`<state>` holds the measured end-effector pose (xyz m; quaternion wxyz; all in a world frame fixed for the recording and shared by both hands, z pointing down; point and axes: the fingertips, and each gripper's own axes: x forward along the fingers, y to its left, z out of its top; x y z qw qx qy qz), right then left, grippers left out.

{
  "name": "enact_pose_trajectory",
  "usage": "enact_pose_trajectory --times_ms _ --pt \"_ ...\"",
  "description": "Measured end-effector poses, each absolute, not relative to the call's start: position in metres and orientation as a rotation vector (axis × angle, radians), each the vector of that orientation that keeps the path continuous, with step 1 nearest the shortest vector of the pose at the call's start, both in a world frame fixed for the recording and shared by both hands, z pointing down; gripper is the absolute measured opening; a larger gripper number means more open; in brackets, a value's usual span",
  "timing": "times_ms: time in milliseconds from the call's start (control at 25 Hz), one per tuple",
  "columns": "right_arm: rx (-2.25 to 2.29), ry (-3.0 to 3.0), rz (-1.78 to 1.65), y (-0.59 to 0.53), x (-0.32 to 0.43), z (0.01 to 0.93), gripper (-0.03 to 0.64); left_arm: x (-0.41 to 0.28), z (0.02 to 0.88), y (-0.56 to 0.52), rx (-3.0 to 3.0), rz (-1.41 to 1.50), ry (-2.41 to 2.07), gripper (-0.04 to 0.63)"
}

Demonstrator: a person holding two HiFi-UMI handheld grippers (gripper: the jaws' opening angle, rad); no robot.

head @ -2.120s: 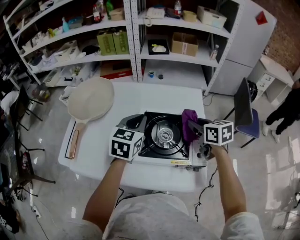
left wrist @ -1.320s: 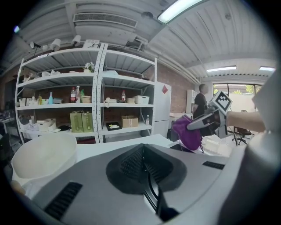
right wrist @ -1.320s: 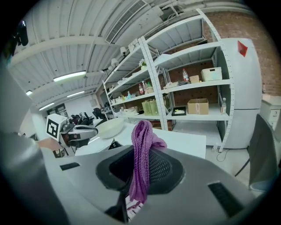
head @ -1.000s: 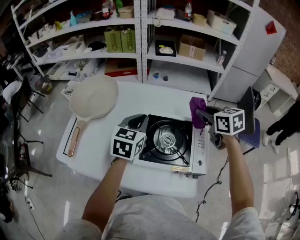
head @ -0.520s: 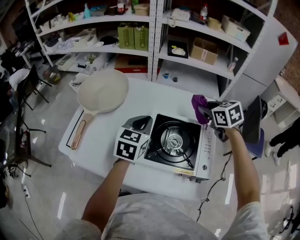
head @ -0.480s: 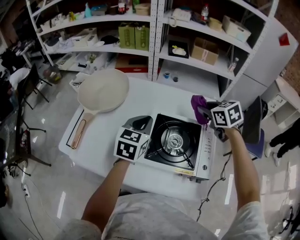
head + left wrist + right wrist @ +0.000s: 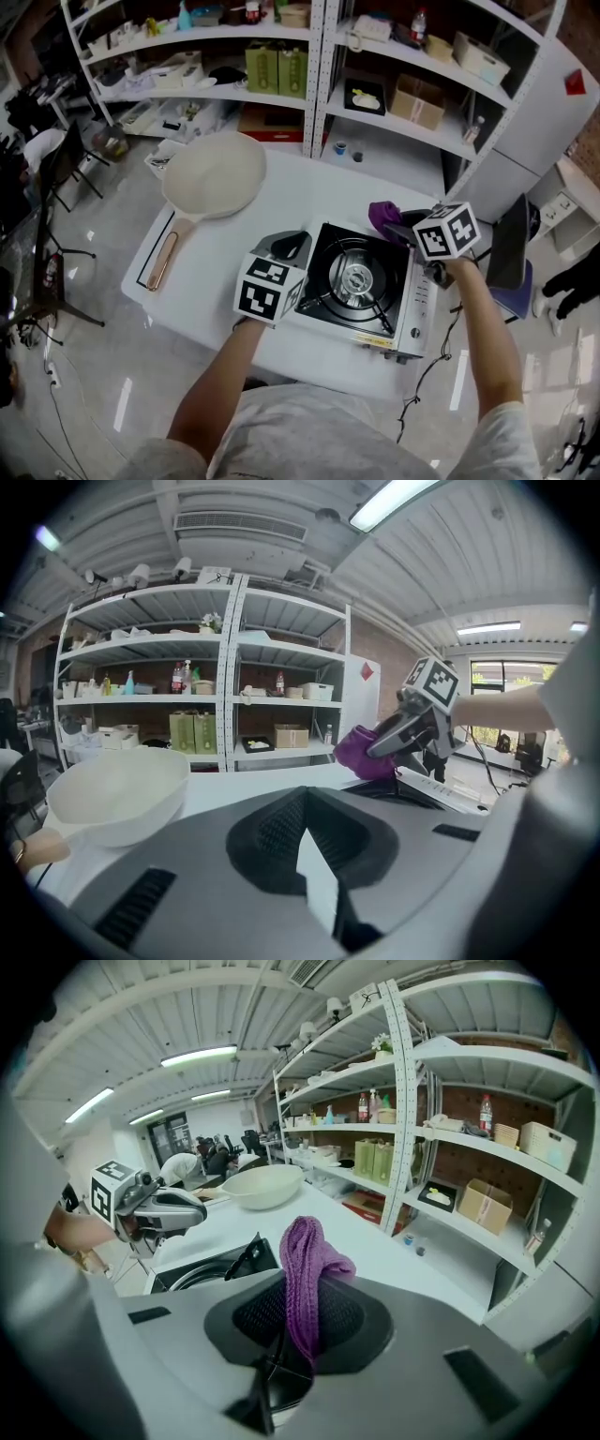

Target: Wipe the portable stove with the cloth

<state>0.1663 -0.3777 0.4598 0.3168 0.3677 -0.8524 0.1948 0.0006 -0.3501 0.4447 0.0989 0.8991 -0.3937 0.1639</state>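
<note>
A cream frying pan (image 7: 214,175) lies at the far left corner of the desk (image 7: 309,192), well apart from the work.

The left gripper (image 7: 286,246) rests at the left edge of the portable stove (image 7: 361,281). Its jaws are drawn narrow and nothing is between them. It seems placed to steady the stove's body.

The stove sits toward the near right corner of the desk, with its burner and pan supports bare.

At the stove's far right corner, the right gripper (image 7: 398,230) is clamped on the purple knitted cloth (image 7: 382,216). In the right gripper view, a fold of the cloth (image 7: 305,1269) stands up out of the closed jaws. The left gripper view shows the bundle low over the stove's far edge. Whether it is touching the metal or hanging just above it, I cannot tell.

The step in hand looks like the wipe itself, with the cloth at one corner of the top. The next move calls for pressing the cloth flat onto the top plate. It then has to be drawn along the rim and control panel, clear of the raised pan supports that could snag the knit. The left gripper should hold the stove firm against the push.
</note>
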Motion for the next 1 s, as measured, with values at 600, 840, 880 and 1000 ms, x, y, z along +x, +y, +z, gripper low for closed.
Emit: enact_pose_trajectory --times_ms 600,840,880,1000 --pt "0.798 -2.317 0.626 -0.352 0.113 0.465 0.063 -0.01 0.448 -0.34 2.646 0.508 -1.178 0.005" --pt "0.824 -2.356 0.675 -0.36 0.094 0.461 0.063 -0.017 0.448 -0.34 2.644 0.517 -1.2 0.005" --pt "0.833 -2.362 0.693 -0.361 0.092 0.46 0.063 -0.018 0.448 -0.339 2.642 0.519 -1.204 0.004" --pt "0.854 -2.385 0.753 -0.365 0.087 0.459 0.063 -0.02 0.448 -0.338 2.636 0.516 -1.217 0.005"
